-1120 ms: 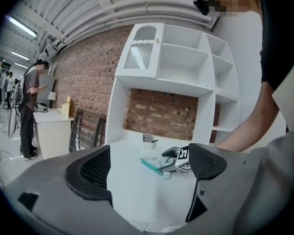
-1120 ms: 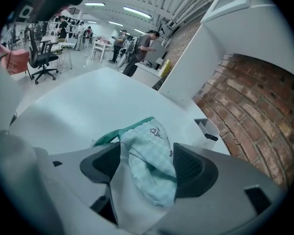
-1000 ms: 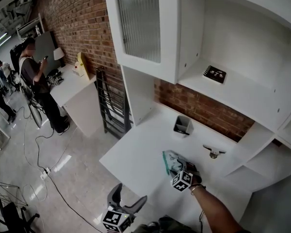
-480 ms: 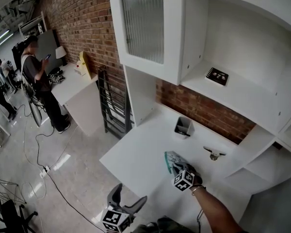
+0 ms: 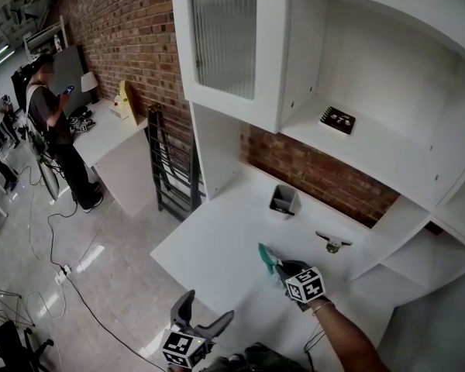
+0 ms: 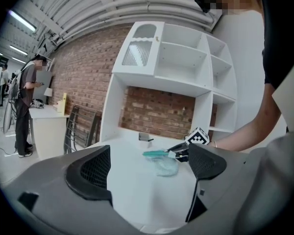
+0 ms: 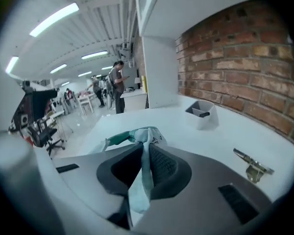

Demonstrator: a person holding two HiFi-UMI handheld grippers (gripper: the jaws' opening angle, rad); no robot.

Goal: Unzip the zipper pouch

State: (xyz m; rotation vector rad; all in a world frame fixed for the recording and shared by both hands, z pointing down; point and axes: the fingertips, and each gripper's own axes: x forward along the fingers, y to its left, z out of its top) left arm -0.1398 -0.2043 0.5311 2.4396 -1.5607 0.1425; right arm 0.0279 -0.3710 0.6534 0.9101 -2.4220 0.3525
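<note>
The right gripper (image 7: 143, 154) is closing its jaws, and the pads are already pinching a fold of the zipper pouch (image 7: 137, 137) between them; the pale fabric is running down through the narrow gap while the teal end is sticking out past the fingertips; in the head view the pouch is lying on the white table (image 5: 209, 246), directly in front of this gripper and touching it. The left gripper (image 5: 208, 308) is hovering at the near edge of the table with its jaws spread wide and nothing between them; the pouch is sitting well apart from it, further in on the table. A small grey bin (image 5: 284, 201) is standing beyond the pouch, near the brick wall.
</note>
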